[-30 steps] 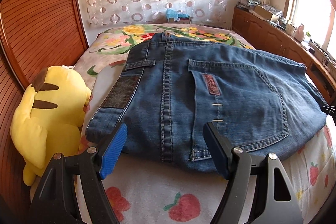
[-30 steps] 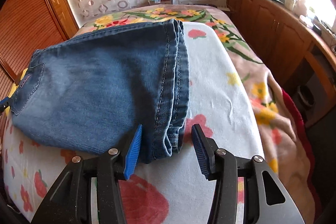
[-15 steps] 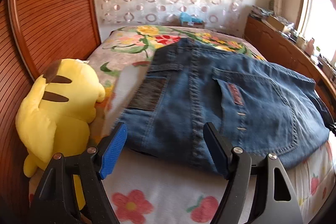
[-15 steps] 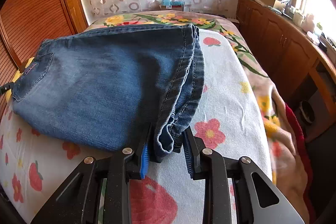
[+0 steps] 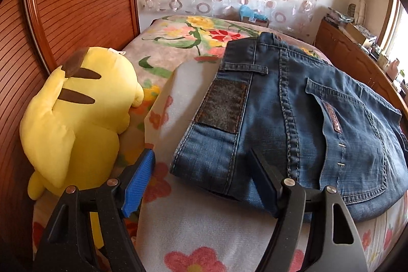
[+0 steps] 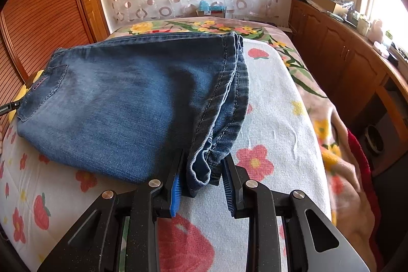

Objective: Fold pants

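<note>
1 pair of blue denim pants [image 5: 293, 119], folded, with 2 back pockets and 1 dark waistband patch showing. 1 yellow plush toy [image 5: 76, 114]. 1 flower-printed white blanket [image 6: 275, 103] over 1 floral bedspread [image 5: 178, 42]. 2 grippers: 1 left gripper [image 5: 201, 180], 1 right gripper [image 6: 201, 182], each with 2 fingers.

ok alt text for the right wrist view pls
The right gripper, whose jaws have just been closing, pinches the bunched hem corner of folded blue jeans lying on a flower-print bedspread. A wooden cabinet lines the wall on the right.
</note>
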